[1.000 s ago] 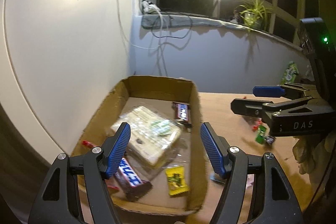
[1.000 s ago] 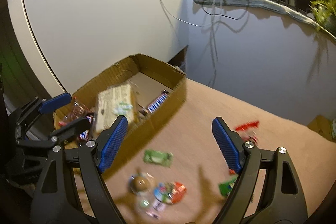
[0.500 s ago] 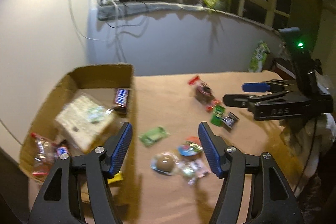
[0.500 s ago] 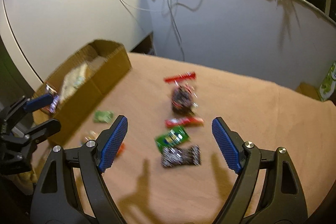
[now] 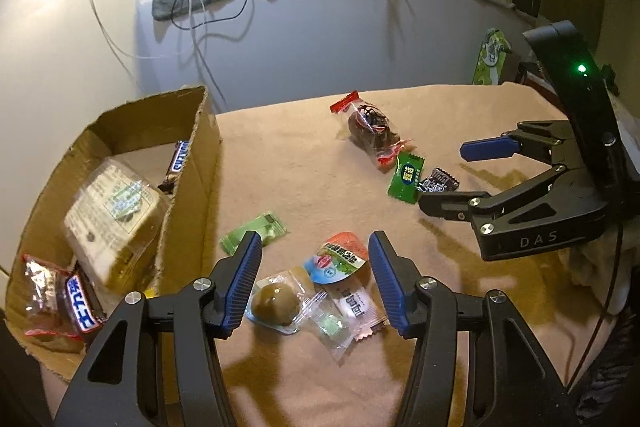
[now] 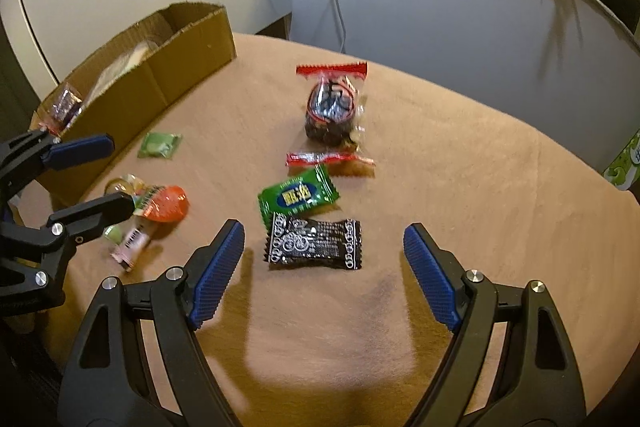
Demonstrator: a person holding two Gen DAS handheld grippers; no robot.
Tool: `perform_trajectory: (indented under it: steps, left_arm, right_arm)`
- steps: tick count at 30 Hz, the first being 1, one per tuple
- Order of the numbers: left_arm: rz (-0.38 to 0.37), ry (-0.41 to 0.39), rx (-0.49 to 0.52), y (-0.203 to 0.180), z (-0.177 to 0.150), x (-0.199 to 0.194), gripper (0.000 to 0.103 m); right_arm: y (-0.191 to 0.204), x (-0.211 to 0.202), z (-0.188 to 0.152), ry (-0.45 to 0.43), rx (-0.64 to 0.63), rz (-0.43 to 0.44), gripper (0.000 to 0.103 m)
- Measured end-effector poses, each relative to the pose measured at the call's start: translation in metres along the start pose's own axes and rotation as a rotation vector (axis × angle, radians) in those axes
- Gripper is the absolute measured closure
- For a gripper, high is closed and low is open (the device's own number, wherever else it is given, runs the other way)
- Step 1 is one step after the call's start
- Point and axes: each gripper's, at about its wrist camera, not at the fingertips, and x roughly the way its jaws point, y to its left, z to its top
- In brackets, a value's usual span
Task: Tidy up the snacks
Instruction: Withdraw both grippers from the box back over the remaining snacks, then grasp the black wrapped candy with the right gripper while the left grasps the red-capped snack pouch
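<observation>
Box (image 5: 192, 187): near corner cut off by the left gripper's arm; in the right wrist view its contents mostly hidden behind the wall.
Egg pack (image 6: 120, 187): half hidden behind the left gripper (image 6: 108, 175).
Green bag (image 6: 626, 163): cut by frame edge.
Wrapper print: unreadable.
</observation>
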Motion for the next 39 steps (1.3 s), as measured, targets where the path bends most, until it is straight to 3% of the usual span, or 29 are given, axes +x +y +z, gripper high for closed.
perform_trajectory:
  steps: [7,9,16,27,39]
  left_arm:
    - [-0.010,0.041,0.047,-0.014,-0.006,0.014,0.056]
    - [-0.009,0.051,0.039,-0.012,-0.006,0.017,0.056]
    - [-0.047,0.104,-0.015,-0.001,-0.003,0.029,0.057]
    - [-0.046,0.103,-0.025,-0.002,-0.005,0.030,0.070]
    - [-0.060,0.063,-0.032,-0.001,-0.001,0.019,0.072]
  right_arm:
    - [0.003,0.006,-0.004,0.017,-0.015,-0.008,0.018]
    - [0.004,0.009,-0.004,0.023,-0.016,-0.010,0.024]
    - [0.003,0.011,-0.007,0.027,-0.012,-0.009,0.029]
    - [-0.001,0.005,-0.008,0.018,0.001,0.003,0.065]
    - [-0.006,-0.003,-0.012,0.002,0.024,0.017,0.070]
